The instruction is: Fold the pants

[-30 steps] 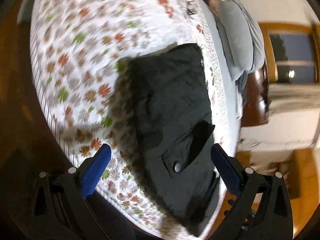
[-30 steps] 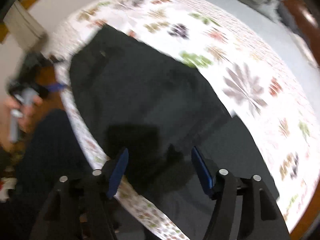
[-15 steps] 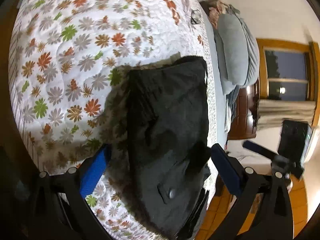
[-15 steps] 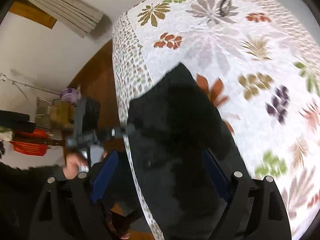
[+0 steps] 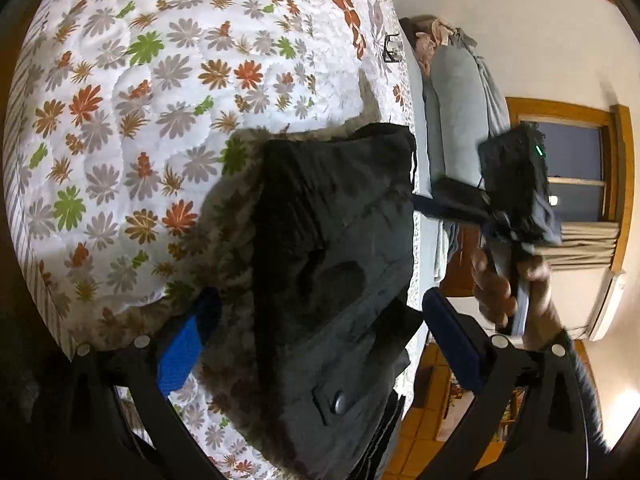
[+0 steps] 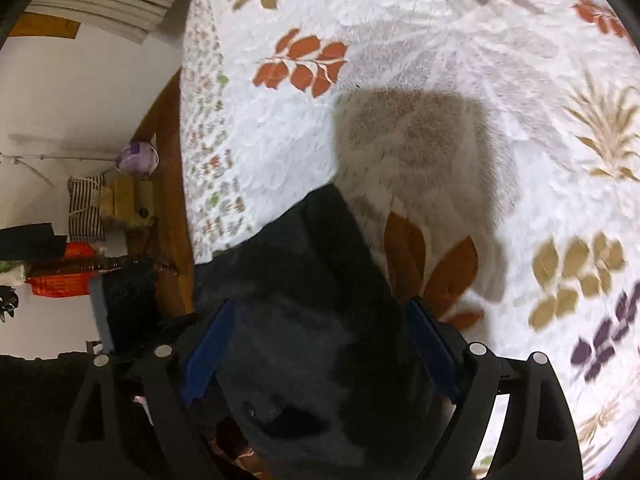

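Note:
Dark grey pants (image 5: 332,280) lie folded on a floral quilt (image 5: 160,100), near the bed's corner, with a button (image 5: 339,402) facing up. My left gripper (image 5: 320,336) is open, its blue pads on either side of the pants' near end. My right gripper (image 6: 316,354) is open above the pants (image 6: 304,320), which reach between its fingers. The right gripper and the hand holding it (image 5: 508,208) show in the left wrist view, off the bed's right edge.
Grey pillows (image 5: 456,112) lie at the bed's head. A window (image 5: 576,168) and curtain are on the wall behind. In the right wrist view a wooden floor (image 6: 164,160), boxes and clothes (image 6: 116,196) stand beside the bed.
Both grippers have swung over the pants and come closer. The right gripper now appears in the left wrist view. The pants lie folded as before.

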A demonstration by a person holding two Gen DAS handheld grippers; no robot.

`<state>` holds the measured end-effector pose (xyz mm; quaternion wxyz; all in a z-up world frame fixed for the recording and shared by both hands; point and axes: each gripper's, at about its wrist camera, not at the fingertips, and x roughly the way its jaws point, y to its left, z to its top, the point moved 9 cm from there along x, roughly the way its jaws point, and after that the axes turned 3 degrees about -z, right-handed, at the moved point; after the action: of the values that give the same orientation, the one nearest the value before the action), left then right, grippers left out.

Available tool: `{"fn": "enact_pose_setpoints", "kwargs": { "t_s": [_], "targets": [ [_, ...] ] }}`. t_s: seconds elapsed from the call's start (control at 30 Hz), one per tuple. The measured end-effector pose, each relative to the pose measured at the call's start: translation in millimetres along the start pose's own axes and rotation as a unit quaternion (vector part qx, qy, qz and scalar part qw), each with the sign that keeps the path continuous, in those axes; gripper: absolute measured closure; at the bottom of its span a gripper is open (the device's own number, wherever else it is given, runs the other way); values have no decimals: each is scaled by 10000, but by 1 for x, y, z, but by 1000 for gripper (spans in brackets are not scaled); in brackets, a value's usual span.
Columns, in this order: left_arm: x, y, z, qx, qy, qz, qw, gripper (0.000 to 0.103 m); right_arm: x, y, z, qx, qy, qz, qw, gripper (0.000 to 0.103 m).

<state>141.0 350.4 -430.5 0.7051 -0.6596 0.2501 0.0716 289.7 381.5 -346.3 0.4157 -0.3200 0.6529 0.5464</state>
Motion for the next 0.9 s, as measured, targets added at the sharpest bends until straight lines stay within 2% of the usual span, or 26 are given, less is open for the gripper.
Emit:
{"fn": "enact_pose_setpoints", "kwargs": {
  "t_s": [0.17,0.33,0.4,0.43,0.47,0.5,0.53,0.6,0.63,0.7,0.73,0.9],
  "targets": [
    [3,0,-1,10,-32,41,10000,3,22,1,18,-80,198,145,9997,15],
    [2,0,-1,-14,-19,-2,10000,3,36,5,18,-209,459,68,9987,14],
    [0,0,0,-29,7,1,10000,4,33,8,15,-161,490,124,9986,27],
    [0,0,0,-23,-3,15,10000,6,31,9,13,-150,503,123,9985,38],
    [-2,1,0,-28,-25,56,10000,11,28,10,10,-158,498,91,9986,47],
    [-3,2,0,-39,-46,73,10000,14,24,11,7,-157,499,60,9986,52],
    [-5,3,0,-56,-77,109,9999,22,18,12,3,-157,486,45,9987,61],
    [-7,2,1,-41,-102,111,9999,38,7,15,-3,-137,379,-2,9992,68],
    [-6,-1,0,19,-49,19,10000,59,0,18,-6,-126,320,-25,9994,73],
    [-5,-7,-2,201,-15,42,9998,62,-9,23,-10,-129,242,-76,9996,76],
    [-5,-11,-3,317,12,-10,9995,71,-15,25,-13,-135,198,-120,9996,77],
    [-12,-28,-5,533,-43,-115,9985,80,-40,34,-27,-128,17,-284,9995,80]
  ]
}}
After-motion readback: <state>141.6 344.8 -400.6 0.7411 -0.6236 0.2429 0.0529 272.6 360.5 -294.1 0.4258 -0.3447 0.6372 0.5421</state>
